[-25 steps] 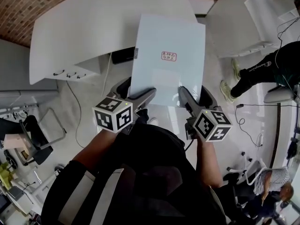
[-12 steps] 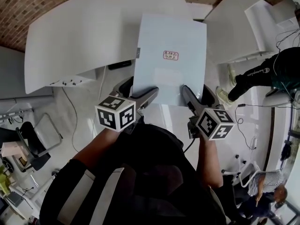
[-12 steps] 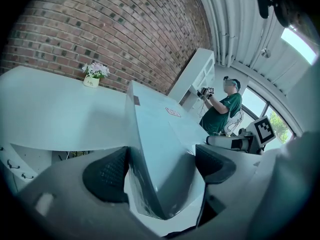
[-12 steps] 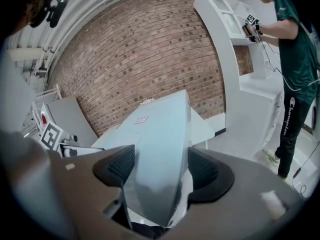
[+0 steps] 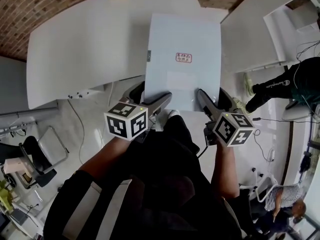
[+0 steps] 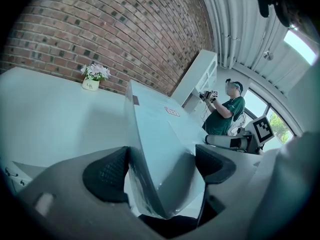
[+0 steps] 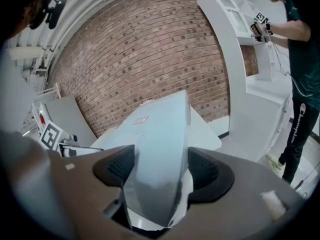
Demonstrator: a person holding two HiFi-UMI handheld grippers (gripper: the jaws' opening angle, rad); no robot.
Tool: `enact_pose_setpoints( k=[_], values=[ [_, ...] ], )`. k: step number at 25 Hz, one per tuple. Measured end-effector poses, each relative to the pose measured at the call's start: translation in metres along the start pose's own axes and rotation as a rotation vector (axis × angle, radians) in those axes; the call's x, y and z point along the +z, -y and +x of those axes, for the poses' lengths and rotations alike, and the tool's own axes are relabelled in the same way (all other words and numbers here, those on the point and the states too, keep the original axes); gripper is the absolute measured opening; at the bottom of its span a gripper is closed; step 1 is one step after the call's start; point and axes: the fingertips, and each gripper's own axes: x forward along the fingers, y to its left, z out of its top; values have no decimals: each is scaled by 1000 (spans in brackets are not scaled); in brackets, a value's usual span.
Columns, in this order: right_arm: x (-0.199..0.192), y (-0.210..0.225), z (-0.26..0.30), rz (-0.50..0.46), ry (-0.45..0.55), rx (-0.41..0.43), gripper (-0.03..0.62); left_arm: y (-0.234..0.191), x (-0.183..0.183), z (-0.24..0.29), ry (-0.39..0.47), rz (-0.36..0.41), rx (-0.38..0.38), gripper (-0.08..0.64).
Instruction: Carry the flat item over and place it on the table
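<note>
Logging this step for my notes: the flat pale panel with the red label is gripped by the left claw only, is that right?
No. The right claw grips the panel too, as the right gripper view shows. The left claw holds it as you said.

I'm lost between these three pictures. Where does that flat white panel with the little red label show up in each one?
Head view: the flat panel lies top centre, its near edge held by the left gripper and the right gripper.
Left gripper view: it rises edge-on from between the jaws, centre frame.
Right gripper view: likewise, lower centre.
Shared landmark: the red label on its face.
</note>
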Motion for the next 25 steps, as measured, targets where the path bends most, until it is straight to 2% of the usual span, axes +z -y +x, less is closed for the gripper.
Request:
enact_pose_setpoints(
  k=[7, 25],
  values=[
    [20, 21, 33, -17, -25, 30, 337, -14, 15, 30, 16, -41, 38, 431],
    [66, 93, 132, -56, -165, 113, 337, -51, 48, 126, 10, -157, 150, 431]
  ],
)
